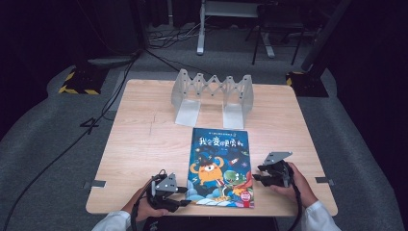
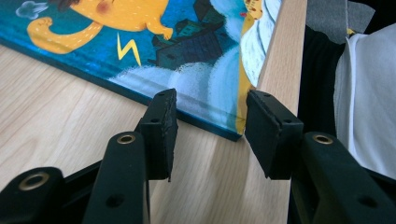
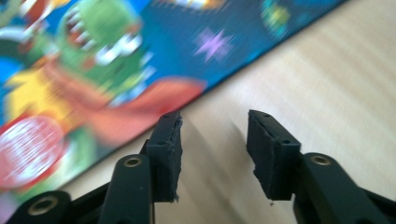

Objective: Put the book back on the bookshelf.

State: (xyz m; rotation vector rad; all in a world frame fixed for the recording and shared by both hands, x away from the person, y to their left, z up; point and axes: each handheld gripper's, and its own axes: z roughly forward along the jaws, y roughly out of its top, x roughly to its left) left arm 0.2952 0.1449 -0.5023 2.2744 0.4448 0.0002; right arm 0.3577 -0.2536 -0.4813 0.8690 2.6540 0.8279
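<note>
1. The book (image 1: 221, 167) lies flat at the table's (image 1: 139, 144) near edge.
2. The left gripper (image 2: 211, 128) stands unclenched, straddling the book's near corner.
3. The right gripper (image 3: 214, 149) is released beside the book's edge, gripping nothing.

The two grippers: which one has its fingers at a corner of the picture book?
The left gripper. Its fingers stand on either side of the picture book's near corner at the table edge; the right gripper is beside the book's long edge.

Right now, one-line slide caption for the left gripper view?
Left gripper, jaws open, lines up on the picture book's near corner at the table edge.
</note>
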